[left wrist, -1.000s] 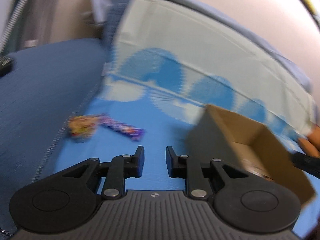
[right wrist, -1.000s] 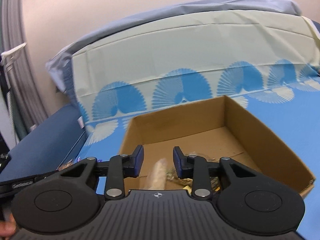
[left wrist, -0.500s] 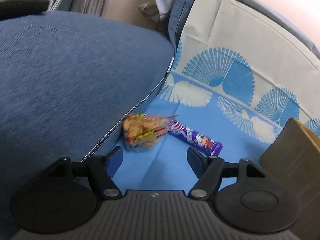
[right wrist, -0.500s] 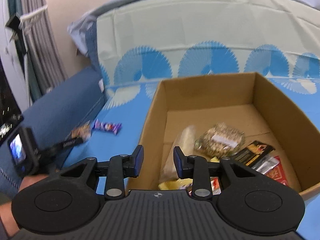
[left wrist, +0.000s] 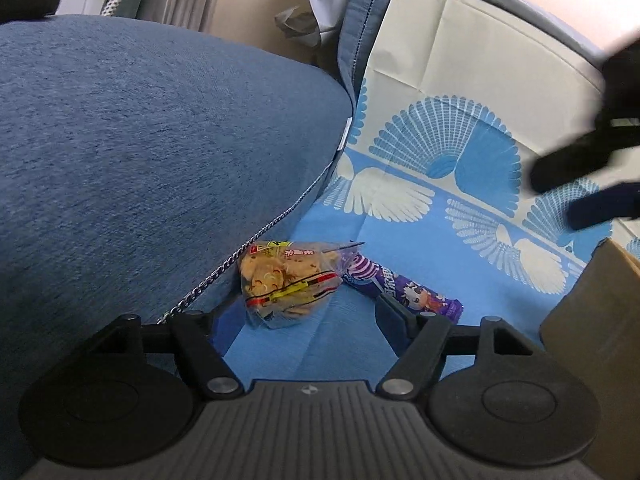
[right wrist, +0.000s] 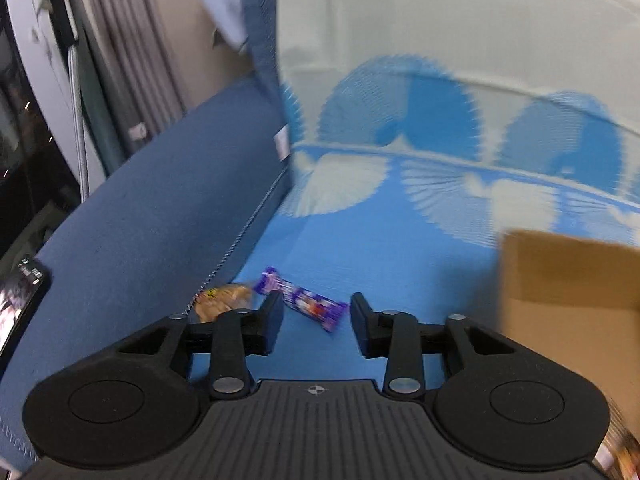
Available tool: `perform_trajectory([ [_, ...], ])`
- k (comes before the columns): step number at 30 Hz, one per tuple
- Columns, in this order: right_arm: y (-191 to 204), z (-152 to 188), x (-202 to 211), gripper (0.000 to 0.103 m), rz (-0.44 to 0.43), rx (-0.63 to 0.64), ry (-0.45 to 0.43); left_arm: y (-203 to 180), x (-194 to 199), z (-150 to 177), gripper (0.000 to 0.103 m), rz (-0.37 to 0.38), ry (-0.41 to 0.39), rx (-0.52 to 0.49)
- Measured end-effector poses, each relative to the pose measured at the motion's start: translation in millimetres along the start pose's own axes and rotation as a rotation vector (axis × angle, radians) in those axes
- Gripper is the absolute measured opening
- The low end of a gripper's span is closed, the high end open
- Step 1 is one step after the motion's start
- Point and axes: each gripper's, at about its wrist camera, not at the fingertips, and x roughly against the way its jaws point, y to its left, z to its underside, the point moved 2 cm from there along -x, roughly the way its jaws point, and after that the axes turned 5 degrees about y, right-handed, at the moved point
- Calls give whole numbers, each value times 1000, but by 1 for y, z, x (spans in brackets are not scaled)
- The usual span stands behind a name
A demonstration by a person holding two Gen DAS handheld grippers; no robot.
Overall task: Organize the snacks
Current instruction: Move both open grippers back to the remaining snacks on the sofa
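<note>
A clear bag of cookies (left wrist: 286, 280) lies on the blue mat against the sofa cushion, with a purple snack bar (left wrist: 404, 286) just right of it. My left gripper (left wrist: 298, 330) is wide open and empty, just short of the cookie bag. My right gripper (right wrist: 316, 322) is open and empty, close above the purple bar (right wrist: 304, 300); the cookie bag (right wrist: 222, 300) sits left of it. The cardboard box (right wrist: 568, 276) is at the right edge, also in the left wrist view (left wrist: 596, 316). The right gripper's fingers (left wrist: 576, 164) show at the upper right of the left view.
A dark blue sofa cushion (left wrist: 140, 160) rises on the left, with a chain-trimmed seam. The blue and white fan-patterned cloth (left wrist: 452, 160) covers the seat and backrest. A phone screen (right wrist: 18, 296) lies on the cushion at far left.
My left gripper opened wide and closed in on the cookie bag. My right gripper swung left from over the box to over the purple bar and opened a little wider.
</note>
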Motion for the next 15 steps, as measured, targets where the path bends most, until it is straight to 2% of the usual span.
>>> perform_trajectory([
  [6,18,-26,-95,59,56,139,126,0,-4,-1,77,-3,-6,0],
  [12,22,-23,-147,61,55,172,225,-4,-12,-4,76,-8,1,-21],
  [15,25,-19,-159,61,46,216,261,-3,-13,-3,67,-13,-2,-26],
])
